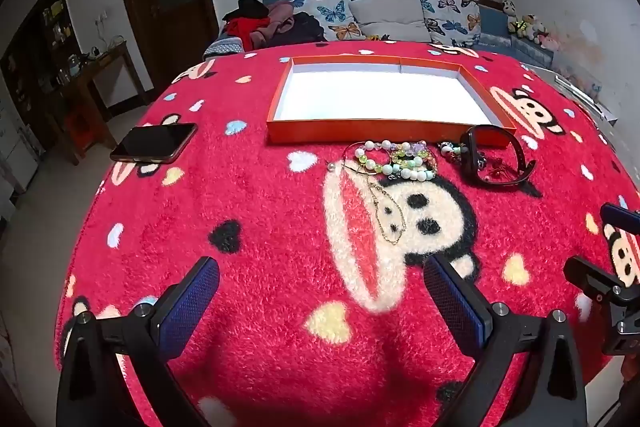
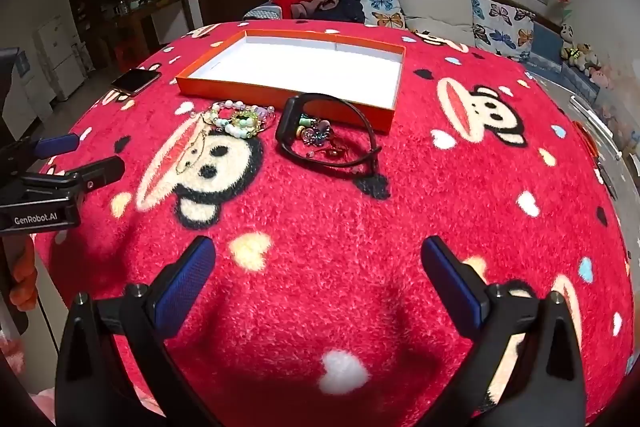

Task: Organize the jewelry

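An orange tray with a white floor lies at the far side of the red fleece-covered table. In front of it lie beaded bracelets, a thin gold chain, a black wristband and small dark beads and a red cord inside its loop. My left gripper is open and empty, near the table's front, well short of the jewelry. My right gripper is open and empty, also at the front. Each gripper shows at the edge of the other's view.
A black phone lies on the table left of the tray. A sofa with butterfly cushions stands behind the table. A wooden side table and a door are at the left.
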